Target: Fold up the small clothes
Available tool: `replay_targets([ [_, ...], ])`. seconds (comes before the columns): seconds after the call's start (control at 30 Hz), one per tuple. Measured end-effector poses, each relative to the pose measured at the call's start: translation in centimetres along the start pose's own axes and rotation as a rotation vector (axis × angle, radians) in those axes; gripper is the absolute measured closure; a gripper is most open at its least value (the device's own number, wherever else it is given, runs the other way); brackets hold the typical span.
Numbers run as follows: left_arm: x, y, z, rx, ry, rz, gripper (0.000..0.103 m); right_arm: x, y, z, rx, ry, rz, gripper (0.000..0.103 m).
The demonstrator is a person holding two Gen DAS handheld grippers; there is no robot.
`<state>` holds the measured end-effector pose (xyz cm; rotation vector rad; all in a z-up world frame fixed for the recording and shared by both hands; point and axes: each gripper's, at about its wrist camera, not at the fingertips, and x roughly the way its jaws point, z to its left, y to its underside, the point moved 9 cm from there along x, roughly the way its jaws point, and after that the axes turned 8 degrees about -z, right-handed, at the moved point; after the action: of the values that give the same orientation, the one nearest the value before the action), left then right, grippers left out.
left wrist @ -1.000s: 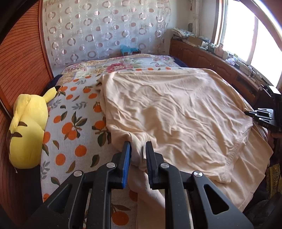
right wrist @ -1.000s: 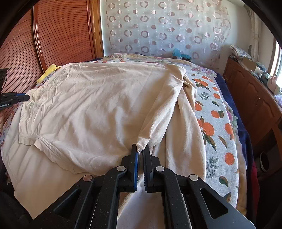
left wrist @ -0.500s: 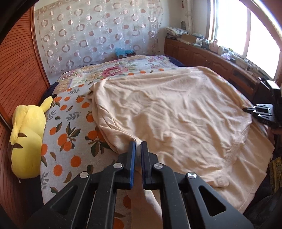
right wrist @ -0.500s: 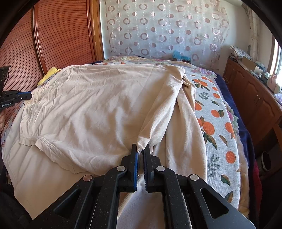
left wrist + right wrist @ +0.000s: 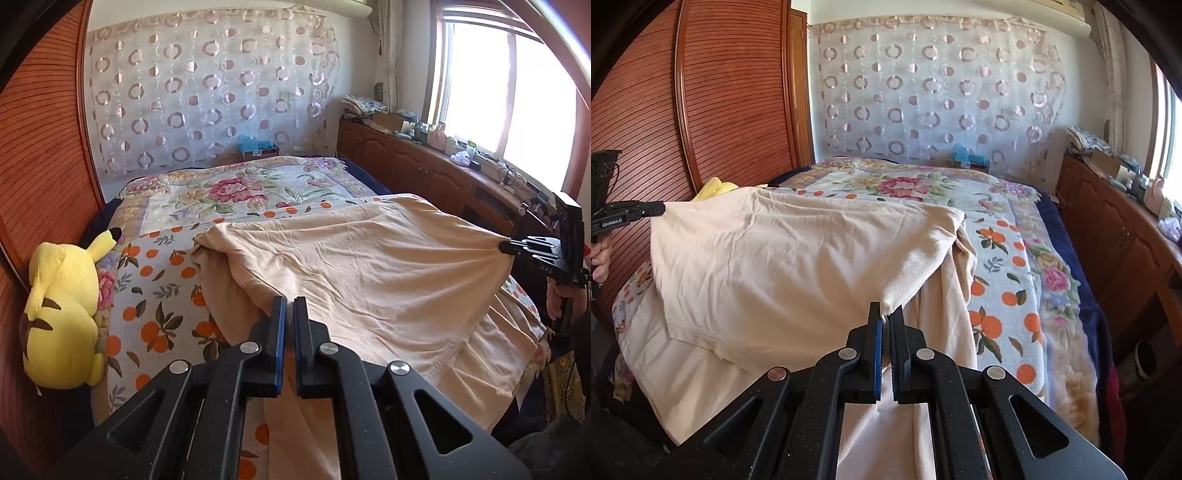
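Observation:
A large cream T-shirt (image 5: 369, 273) (image 5: 798, 258) lies spread over the bed, its near part raised off the cover. My left gripper (image 5: 289, 301) is shut on a fold of the shirt's left edge. My right gripper (image 5: 885, 308) is shut on a pinch of cloth at the shirt's right edge. Each gripper also shows in the other's view: the right gripper (image 5: 504, 246) at the far right with cloth drawn taut to it, the left gripper (image 5: 661, 209) at the far left holding a lifted corner. The shirt's lower layer hangs loose beneath the raised one.
The bed (image 5: 159, 295) wears an orange-print sheet and a floral blanket (image 5: 243, 188). A yellow plush toy (image 5: 62, 317) sits at its left edge by the wooden slatted wall (image 5: 683, 110). Wooden cabinets (image 5: 1108, 229) with clutter run along the right under the window (image 5: 480, 81).
Both grippers rose with the cloth in them, so the shirt's near edge lifted and drew taut between them. The left jaws closed from a small gap onto the fold.

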<state>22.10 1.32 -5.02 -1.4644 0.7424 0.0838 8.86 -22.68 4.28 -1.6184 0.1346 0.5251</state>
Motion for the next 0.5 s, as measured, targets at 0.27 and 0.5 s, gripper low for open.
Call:
replay_targets([
  [0.27,-3.1,0.0,-0.3,-0.027,0.025,-0.051,0.098,-3.6,-0.2,0.7,-0.029,-0.008,-0.020,0.100],
  [0.5,-6.9,1.2,-1.0,-0.057,0.072,-0.085,0.098,-8.3,0.4,1.4,-0.055,-0.011,-0.031,0.100],
])
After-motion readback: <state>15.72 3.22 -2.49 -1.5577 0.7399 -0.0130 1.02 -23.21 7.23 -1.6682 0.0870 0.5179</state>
